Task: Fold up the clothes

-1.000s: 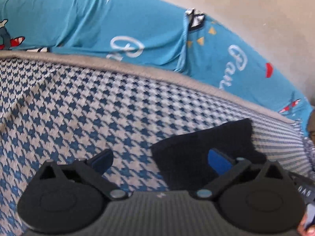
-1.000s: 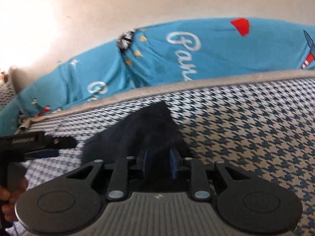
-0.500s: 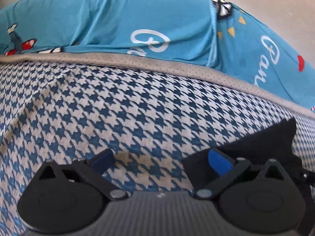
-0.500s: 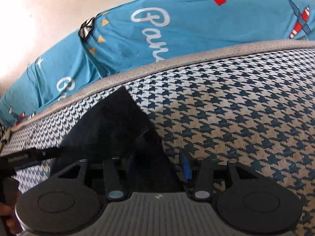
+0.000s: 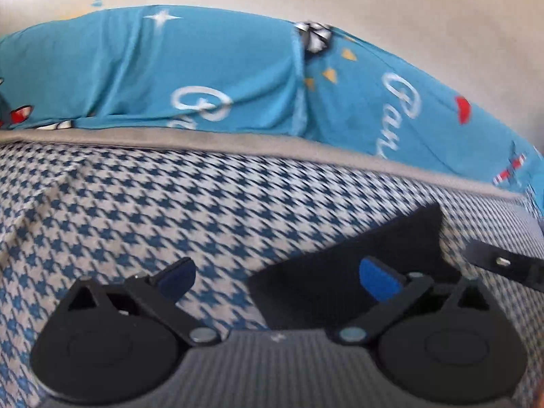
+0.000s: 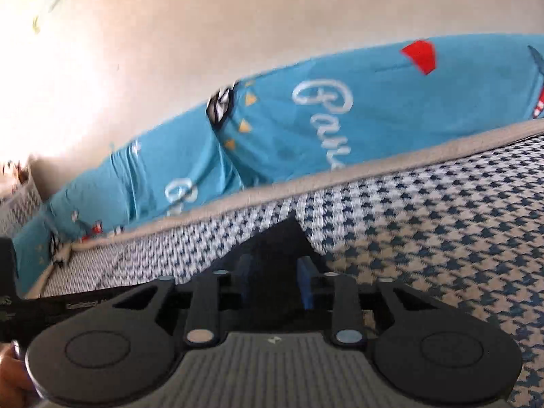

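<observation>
A black garment (image 5: 340, 272) lies on the blue-and-white houndstooth bed cover (image 5: 170, 210), in front of my left gripper's right finger. My left gripper (image 5: 277, 278) hovers just over the cover, jaws wide open, nothing between them. In the right wrist view the black garment (image 6: 275, 248) rises to a point and runs down between the blue pads of my right gripper (image 6: 274, 280), which is shut on it. Part of the right gripper's body (image 5: 499, 261) shows at the right edge of the left wrist view. The garment's near end is hidden under both grippers.
A teal printed quilt (image 5: 204, 78) is heaped along the far side of the bed against a beige wall (image 6: 238, 17). A grey border strip (image 5: 272, 146) edges the houndstooth cover. The left gripper's black body (image 6: 51, 306) and a hand (image 6: 10, 374) sit at the right view's lower left.
The right gripper's pads spread apart half a second ago and have drawn back together on the garment. The left gripper swung left, then back, with its jaws held open.
</observation>
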`<state>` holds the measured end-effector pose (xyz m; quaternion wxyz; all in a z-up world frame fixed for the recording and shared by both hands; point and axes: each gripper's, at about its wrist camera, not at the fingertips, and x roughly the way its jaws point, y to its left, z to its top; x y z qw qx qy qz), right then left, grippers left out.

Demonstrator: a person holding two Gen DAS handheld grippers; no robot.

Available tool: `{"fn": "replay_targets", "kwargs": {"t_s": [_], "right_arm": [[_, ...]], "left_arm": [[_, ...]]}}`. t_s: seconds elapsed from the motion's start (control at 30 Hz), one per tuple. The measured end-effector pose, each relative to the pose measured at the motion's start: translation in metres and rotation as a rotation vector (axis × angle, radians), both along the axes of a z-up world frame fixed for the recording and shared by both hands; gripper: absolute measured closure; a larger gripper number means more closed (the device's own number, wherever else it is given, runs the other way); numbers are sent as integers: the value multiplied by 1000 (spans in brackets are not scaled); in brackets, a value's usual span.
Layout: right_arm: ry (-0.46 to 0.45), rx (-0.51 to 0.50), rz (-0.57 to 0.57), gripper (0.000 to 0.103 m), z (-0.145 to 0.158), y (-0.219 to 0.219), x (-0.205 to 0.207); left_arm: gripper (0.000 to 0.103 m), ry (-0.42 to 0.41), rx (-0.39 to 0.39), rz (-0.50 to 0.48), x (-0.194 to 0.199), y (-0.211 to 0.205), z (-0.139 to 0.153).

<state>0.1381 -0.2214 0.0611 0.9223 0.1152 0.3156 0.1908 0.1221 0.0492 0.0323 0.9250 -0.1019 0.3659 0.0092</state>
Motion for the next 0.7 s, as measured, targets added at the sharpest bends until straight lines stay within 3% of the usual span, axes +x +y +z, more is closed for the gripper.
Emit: {"fn": "replay_targets", "kwargs": {"t_s": [0.2, 0.37, 0.7], "right_arm": [[31, -56, 4, 85, -12, 13, 11], [30, -68, 4, 85, -13, 21, 18], [79, -85, 10, 85, -29, 42, 56]], "left_arm": [[0, 24, 6, -95, -7, -23, -11], [0, 33, 66, -159, -15, -38, -17], [0, 86, 88, -180, -13, -43, -33]]}}
